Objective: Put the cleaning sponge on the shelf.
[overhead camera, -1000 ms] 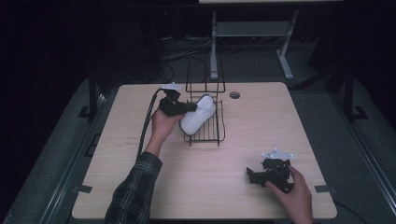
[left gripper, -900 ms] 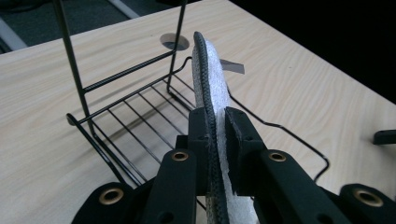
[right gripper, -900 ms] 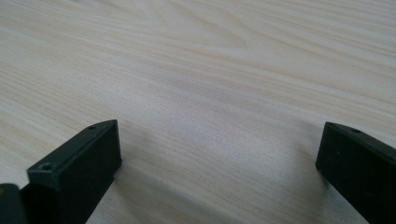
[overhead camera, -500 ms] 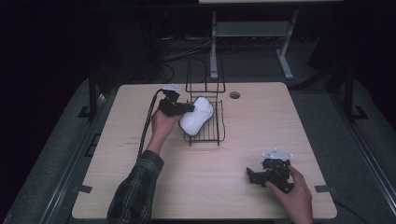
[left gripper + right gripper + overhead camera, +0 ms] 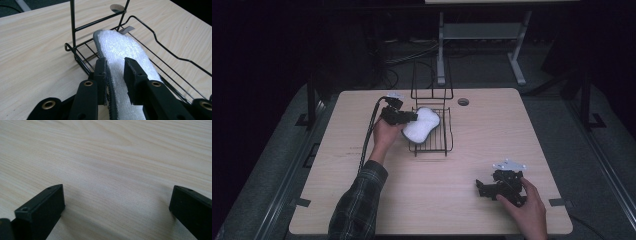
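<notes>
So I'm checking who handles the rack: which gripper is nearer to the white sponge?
Left. The left gripper is shut on the sponge at the wire rack; the right gripper rests open on the table, well away.

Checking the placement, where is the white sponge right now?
In the high view, the white sponge lies over the wire rack, left of centre, clamped by the left gripper.

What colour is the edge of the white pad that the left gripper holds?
Grey: the pad has a fluffy white face and a thin grey edge, clearest in the left gripper view.
</notes>
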A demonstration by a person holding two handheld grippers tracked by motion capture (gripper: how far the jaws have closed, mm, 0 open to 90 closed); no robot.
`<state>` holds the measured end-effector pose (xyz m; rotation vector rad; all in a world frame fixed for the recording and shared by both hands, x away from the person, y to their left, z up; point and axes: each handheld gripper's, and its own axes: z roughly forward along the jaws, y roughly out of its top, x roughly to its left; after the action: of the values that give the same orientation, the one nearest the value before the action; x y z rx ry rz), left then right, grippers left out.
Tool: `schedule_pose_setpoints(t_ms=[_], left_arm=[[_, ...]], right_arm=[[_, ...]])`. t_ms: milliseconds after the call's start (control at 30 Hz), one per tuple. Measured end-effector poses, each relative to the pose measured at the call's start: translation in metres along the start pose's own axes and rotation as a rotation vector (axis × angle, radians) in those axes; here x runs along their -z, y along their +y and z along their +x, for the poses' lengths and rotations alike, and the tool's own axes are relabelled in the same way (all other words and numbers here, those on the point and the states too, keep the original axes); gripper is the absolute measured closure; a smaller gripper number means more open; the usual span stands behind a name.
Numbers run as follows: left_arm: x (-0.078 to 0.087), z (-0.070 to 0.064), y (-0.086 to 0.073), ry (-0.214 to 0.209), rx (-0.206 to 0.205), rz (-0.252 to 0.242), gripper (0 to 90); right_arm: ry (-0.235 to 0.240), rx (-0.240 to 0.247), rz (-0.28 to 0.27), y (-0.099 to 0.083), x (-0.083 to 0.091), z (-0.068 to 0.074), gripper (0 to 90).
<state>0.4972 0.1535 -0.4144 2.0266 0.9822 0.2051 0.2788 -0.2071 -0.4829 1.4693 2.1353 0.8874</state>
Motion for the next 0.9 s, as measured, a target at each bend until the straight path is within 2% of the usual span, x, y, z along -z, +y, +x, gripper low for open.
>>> schedule_pose_setpoints(t_ms=[100, 300, 400, 500, 600, 700, 900], left_arm=[[0.000, 0.000, -0.001, 0.017, -0.012, 0.010, 70.1], [0.006, -0.001, 0.000, 0.021, -0.025, 0.012, 69.7], [0.014, -0.001, -0.001, 0.009, -0.036, -0.007, 77.5], [0.024, -0.002, -0.005, -0.008, -0.031, -0.014, 89.5], [0.031, -0.002, -0.010, -0.008, -0.042, 0.005, 89.6], [0.038, -0.003, -0.016, -0.010, -0.034, -0.009, 89.6], [0.043, -0.013, -0.029, -0.034, -0.055, -0.013, 89.6]], right_arm=[[0.000, 0.000, 0.000, 0.000, 0.000, 0.000, 0.0], [0.000, 0.000, 0.000, 0.000, 0.000, 0.000, 0.0], [0.000, 0.000, 0.000, 0.000, 0.000, 0.000, 0.0], [0.000, 0.000, 0.000, 0.000, 0.000, 0.000, 0.0], [0.000, 0.000, 0.000, 0.000, 0.000, 0.000, 0.0], [0.000, 0.000, 0.000, 0.000, 0.000, 0.000, 0.0], [0.000, 0.000, 0.000, 0.000, 0.000, 0.000, 0.0]])
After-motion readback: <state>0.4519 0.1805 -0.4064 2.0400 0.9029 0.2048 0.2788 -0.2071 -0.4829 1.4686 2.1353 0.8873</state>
